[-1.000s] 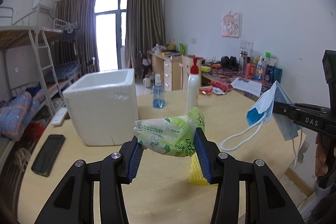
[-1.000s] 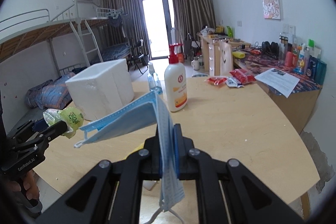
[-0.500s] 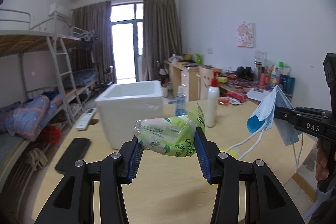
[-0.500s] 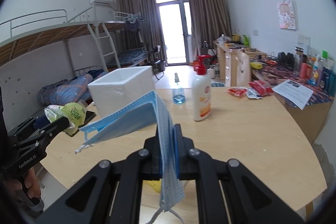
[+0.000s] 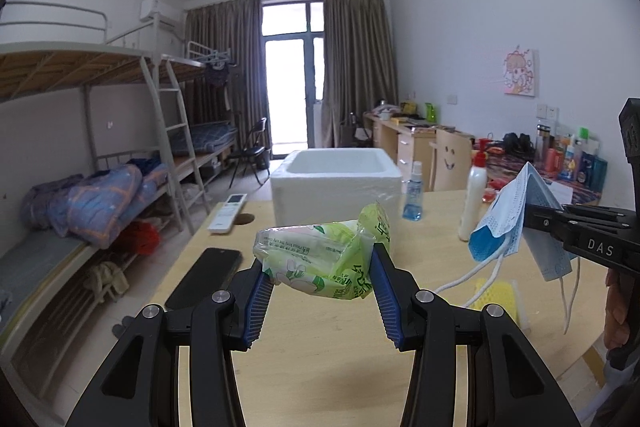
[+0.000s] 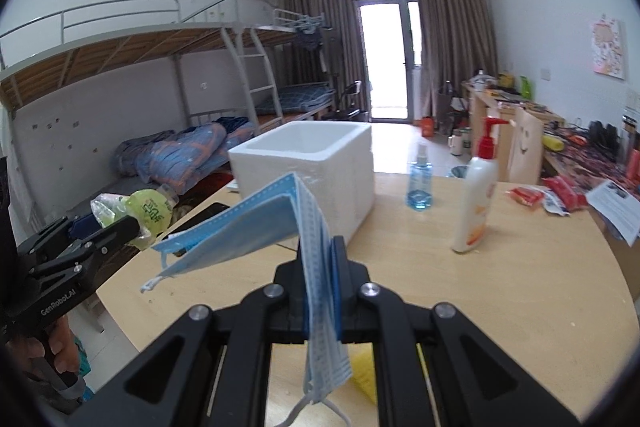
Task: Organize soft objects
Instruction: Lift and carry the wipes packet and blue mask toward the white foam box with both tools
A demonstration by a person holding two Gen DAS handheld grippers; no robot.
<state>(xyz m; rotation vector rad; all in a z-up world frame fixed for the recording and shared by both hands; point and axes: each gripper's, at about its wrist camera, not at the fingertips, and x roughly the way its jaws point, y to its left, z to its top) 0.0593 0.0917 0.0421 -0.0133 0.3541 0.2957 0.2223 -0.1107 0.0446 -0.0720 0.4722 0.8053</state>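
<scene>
My left gripper [image 5: 320, 267] is shut on a green tissue pack [image 5: 324, 259], held above the wooden table [image 5: 320, 339]; the pack [image 6: 148, 209] also shows at the left of the right wrist view. My right gripper [image 6: 320, 259] is shut on a folded blue face mask [image 6: 256, 231], whose ear loops dangle. From the left wrist view the mask [image 5: 508, 223] hangs at the right. A white foam box [image 5: 336, 187] with an open top stands beyond both grippers, mid-table. A yellow sponge [image 5: 496, 297] lies on the table under the mask.
A white pump bottle [image 6: 476, 203] and a small blue spray bottle [image 6: 420, 183] stand right of the box. A black phone [image 5: 204, 277] and a white remote [image 5: 228, 213] lie at the table's left. Red snack packs [image 6: 536, 195] and paper sit far right. Bunk beds line the left wall.
Both grippers have swung left, holding their loads unchanged. The foam box now sits centred ahead, and the phone and bunk beds have come further into view.
</scene>
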